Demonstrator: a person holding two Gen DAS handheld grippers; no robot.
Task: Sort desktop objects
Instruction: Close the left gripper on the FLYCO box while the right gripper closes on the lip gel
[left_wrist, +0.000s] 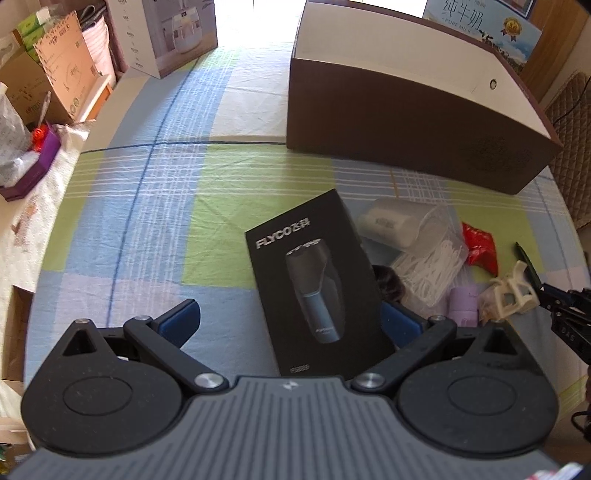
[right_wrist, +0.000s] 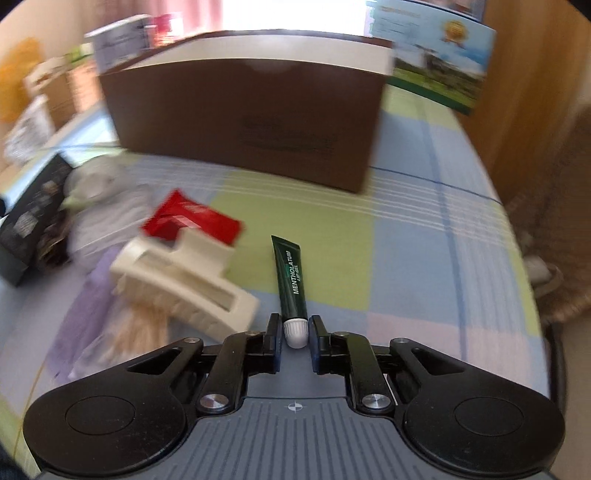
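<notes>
A black FLYCO shaver box (left_wrist: 310, 280) lies on the checked cloth between the wide-apart fingers of my left gripper (left_wrist: 290, 310). The left pad stands clear of the box and the right pad (left_wrist: 400, 321) sits close beside its edge. My right gripper (right_wrist: 295, 332) is shut on the white cap of a dark green Mentholatum lip gel tube (right_wrist: 291, 277), which lies on the cloth pointing away from me. The same tube (left_wrist: 526, 260) and right gripper (left_wrist: 546, 295) show at the right edge of the left wrist view.
A large brown open box (left_wrist: 406, 122) stands at the back of the table (left_wrist: 147, 206). Between the grippers lies a pile: cream hair claw (right_wrist: 184, 277), red packet (right_wrist: 192, 221), bag of floss picks (left_wrist: 432, 258), white roll (left_wrist: 388, 221), purple item (left_wrist: 461, 301). Cartons (left_wrist: 55, 74) crowd the left.
</notes>
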